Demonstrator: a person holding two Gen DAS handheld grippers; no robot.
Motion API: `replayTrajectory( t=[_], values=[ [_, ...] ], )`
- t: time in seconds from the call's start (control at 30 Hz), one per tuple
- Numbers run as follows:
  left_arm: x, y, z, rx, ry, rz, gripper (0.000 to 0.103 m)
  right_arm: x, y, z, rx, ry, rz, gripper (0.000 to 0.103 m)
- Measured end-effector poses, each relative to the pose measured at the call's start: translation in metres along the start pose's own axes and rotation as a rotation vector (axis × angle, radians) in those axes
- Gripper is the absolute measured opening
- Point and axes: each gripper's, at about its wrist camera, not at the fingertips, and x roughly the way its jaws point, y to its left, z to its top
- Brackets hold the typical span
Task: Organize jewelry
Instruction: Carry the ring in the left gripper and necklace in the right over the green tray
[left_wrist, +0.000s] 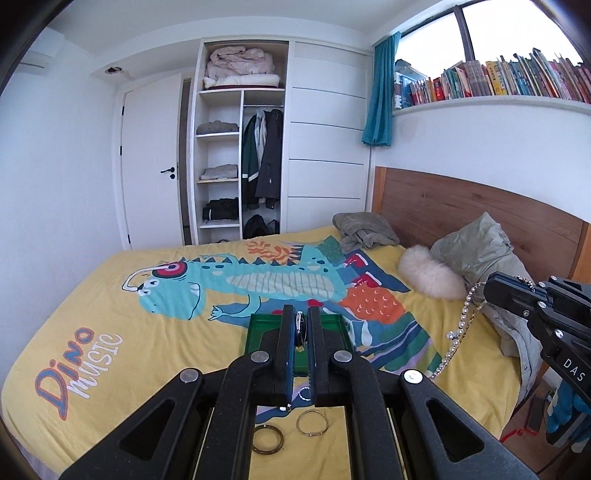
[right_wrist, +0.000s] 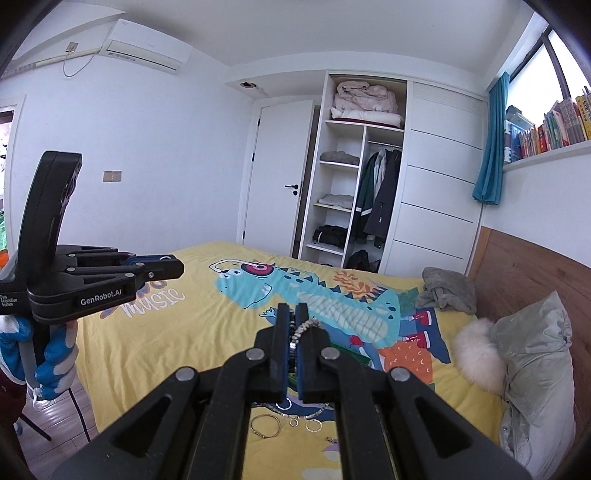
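My left gripper (left_wrist: 300, 325) is shut on a dark bracelet (left_wrist: 300, 330) and holds it above a green tray (left_wrist: 258, 332) on the yellow dinosaur bedspread. My right gripper (right_wrist: 292, 317) is shut on a beaded pearl necklace (right_wrist: 304, 328); in the left wrist view the necklace (left_wrist: 460, 328) hangs from it at the right. Two bangles (left_wrist: 268, 438) (left_wrist: 312, 422) lie on the bed below the left gripper. Rings and a chain (right_wrist: 291, 419) lie below the right gripper. The left gripper also shows in the right wrist view (right_wrist: 173, 267).
A white fluffy cushion (left_wrist: 430, 277), a grey-green pillow (left_wrist: 476, 251) and a grey cloth (left_wrist: 364, 230) lie by the wooden headboard (left_wrist: 461, 206). An open wardrobe (left_wrist: 240, 147) stands beyond the bed.
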Motion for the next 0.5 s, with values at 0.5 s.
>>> replayTrajectory(
  t=[0.5],
  values=[
    [0.281, 0.043, -0.028, -0.034, 0.303, 0.072, 0.005, 0.257, -0.077, -0.038, 0.081, 0.199, 0.03, 0.003]
  ],
)
